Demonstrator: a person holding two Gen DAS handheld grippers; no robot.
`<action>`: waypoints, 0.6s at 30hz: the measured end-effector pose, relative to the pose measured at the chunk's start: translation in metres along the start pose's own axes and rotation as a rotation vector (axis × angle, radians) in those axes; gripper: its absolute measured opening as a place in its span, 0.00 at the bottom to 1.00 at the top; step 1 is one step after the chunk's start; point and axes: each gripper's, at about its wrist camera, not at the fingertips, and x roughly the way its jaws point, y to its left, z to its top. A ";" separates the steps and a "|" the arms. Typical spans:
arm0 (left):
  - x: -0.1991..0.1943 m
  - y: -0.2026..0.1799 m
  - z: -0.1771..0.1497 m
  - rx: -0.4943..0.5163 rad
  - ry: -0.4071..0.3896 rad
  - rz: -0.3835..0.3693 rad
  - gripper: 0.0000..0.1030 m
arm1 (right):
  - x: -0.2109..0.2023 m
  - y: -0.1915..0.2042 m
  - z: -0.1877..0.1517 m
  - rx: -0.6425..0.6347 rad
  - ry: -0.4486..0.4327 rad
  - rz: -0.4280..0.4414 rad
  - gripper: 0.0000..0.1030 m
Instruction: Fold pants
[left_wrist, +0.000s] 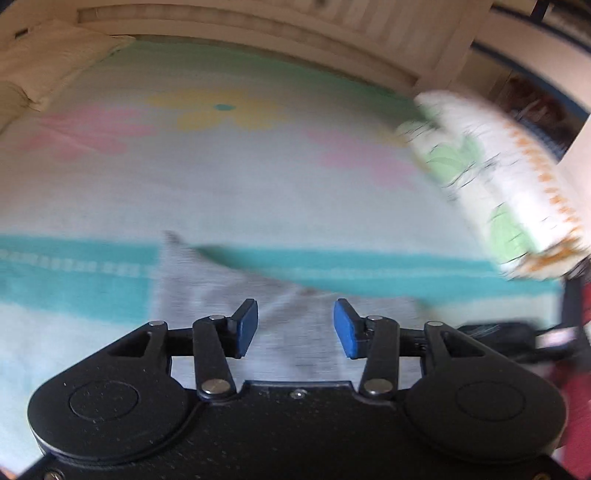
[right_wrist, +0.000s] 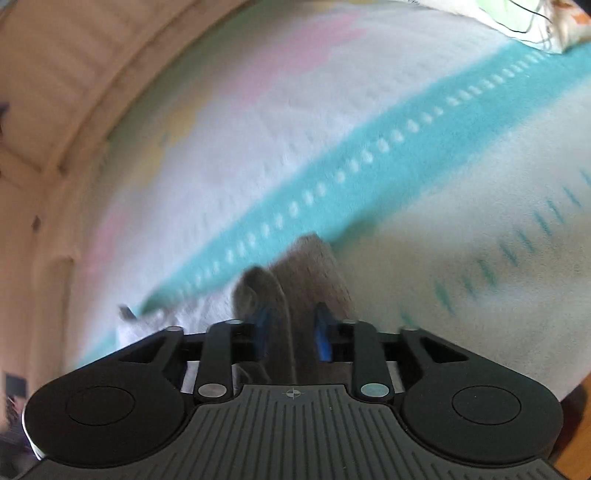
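Grey pants (left_wrist: 229, 291) lie on the pastel bed cover (left_wrist: 221, 184), partly under my left gripper (left_wrist: 295, 326). The left gripper is open, its blue pads wide apart above the grey cloth, with nothing between them. In the right wrist view my right gripper (right_wrist: 291, 336) is shut on a bunched fold of the grey pants (right_wrist: 306, 266), which rises between the blue pads and hides most of them. Both views are blurred by motion.
A teal stripe (right_wrist: 369, 147) crosses the bed cover. A white flowered pillow (left_wrist: 495, 184) lies at the right, a beige pillow (left_wrist: 48, 62) at the far left by the wooden headboard (left_wrist: 295, 26). A black object (left_wrist: 509, 336) lies at the right edge.
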 end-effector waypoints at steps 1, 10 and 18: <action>0.004 0.006 -0.005 0.015 0.023 0.017 0.51 | -0.001 -0.001 -0.001 0.010 0.004 0.029 0.33; 0.059 0.000 -0.056 0.155 0.178 0.037 0.54 | 0.019 0.000 -0.006 -0.003 0.124 0.028 0.59; 0.038 0.017 -0.039 0.035 0.112 0.020 0.54 | 0.031 0.006 -0.016 -0.029 0.191 0.112 0.59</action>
